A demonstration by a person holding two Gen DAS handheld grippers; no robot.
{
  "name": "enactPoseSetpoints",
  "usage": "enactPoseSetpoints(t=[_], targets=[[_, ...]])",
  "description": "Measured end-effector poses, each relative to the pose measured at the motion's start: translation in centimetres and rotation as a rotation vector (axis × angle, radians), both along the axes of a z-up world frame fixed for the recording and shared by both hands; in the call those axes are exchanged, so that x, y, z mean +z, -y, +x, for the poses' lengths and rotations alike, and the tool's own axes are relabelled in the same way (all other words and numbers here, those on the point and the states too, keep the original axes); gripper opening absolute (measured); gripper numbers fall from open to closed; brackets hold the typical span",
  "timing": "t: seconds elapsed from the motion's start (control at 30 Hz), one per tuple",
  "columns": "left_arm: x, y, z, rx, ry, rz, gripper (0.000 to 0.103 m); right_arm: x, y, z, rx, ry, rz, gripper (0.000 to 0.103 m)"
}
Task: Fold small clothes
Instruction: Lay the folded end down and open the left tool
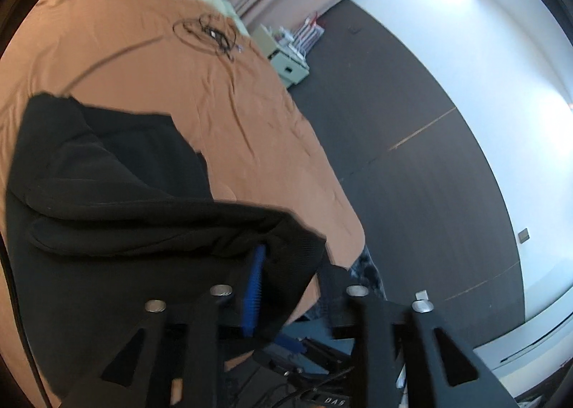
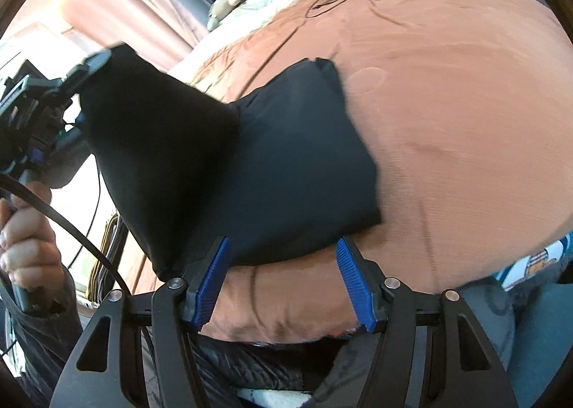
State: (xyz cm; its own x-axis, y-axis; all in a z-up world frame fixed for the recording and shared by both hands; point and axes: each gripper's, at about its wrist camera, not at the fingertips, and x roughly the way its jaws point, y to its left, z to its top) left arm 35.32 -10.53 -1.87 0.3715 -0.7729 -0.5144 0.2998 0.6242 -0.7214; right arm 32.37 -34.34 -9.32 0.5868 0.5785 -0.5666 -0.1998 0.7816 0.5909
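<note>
A black garment (image 1: 118,193) lies partly folded on the orange bedsheet (image 1: 150,61). In the left wrist view one corner of it hangs between the fingers of my left gripper (image 1: 295,265). The jaws stand apart and the blue pad (image 1: 255,286) shows bare, so nothing is pinched. The right wrist view shows the same garment (image 2: 297,164) with a flap raised toward the left gripper (image 2: 93,62), which a hand (image 2: 25,229) holds. My right gripper (image 2: 283,241) stands wide open at the garment's near edge, and its blue pads (image 2: 215,282) grip nothing.
A coil of black cable (image 1: 207,32) lies farther up the bed. A pale quilt and plush toys (image 2: 229,3) lie at the head. A white cabinet (image 1: 290,64) stands on the dark floor (image 1: 394,129) past the bed's right edge. The person's dark jacket (image 2: 250,365) is near.
</note>
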Motion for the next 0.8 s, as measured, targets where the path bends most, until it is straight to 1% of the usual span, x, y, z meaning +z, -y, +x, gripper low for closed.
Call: enactPoseSetpoints(t=[0.03, 0.07, 0.13, 0.17, 0.37, 0.5, 0.6, 0.67, 0.8], targets=[[-0.1, 0.1, -0.1, -0.007, 0.001, -0.013, 0.048, 0.0, 0.5, -0.2, -0.005, -0.004, 0.008, 0.060], [-0.1, 0.1, -0.1, -0.006, 0.006, -0.013, 0.053, 0.0, 0.9, -0.1, -0.009, -0.006, 0.013, 0.060], [-0.1, -0.5, -0.3, 0.009, 0.016, 0.003, 0.058, 0.1, 1.4, -0.3, -0.013, -0.005, 0.018, 0.060], [-0.2, -1.0, -0.5, 0.019, 0.020, 0.012, 0.059, 0.2, 1.5, 0.0, -0.013, -0.004, 0.020, 0.060], [-1.7, -5.0, -2.0, 0.092, -0.004, 0.090, 0.059, 0.2, 1.2, 0.6, 0.000, 0.005, 0.003, 0.060], [-3.4, -8.1, -3.2, 0.152, -0.032, 0.139, 0.059, 0.8, 0.2, 1.5, 0.020, 0.020, -0.037, 0.060], [-4.9, -10.1, -4.1, 0.195, -0.055, 0.192, 0.059, 1.7, -0.4, 2.2, 0.033, 0.031, -0.063, 0.060], [-5.9, -11.4, -4.7, 0.224, -0.076, 0.226, 0.059, 2.1, -0.7, 2.7, 0.035, 0.031, -0.077, 0.060], [-7.7, -13.4, -5.6, 0.261, -0.113, 0.258, 0.059, 2.3, -1.9, 4.3, 0.047, 0.009, -0.145, 0.060]])
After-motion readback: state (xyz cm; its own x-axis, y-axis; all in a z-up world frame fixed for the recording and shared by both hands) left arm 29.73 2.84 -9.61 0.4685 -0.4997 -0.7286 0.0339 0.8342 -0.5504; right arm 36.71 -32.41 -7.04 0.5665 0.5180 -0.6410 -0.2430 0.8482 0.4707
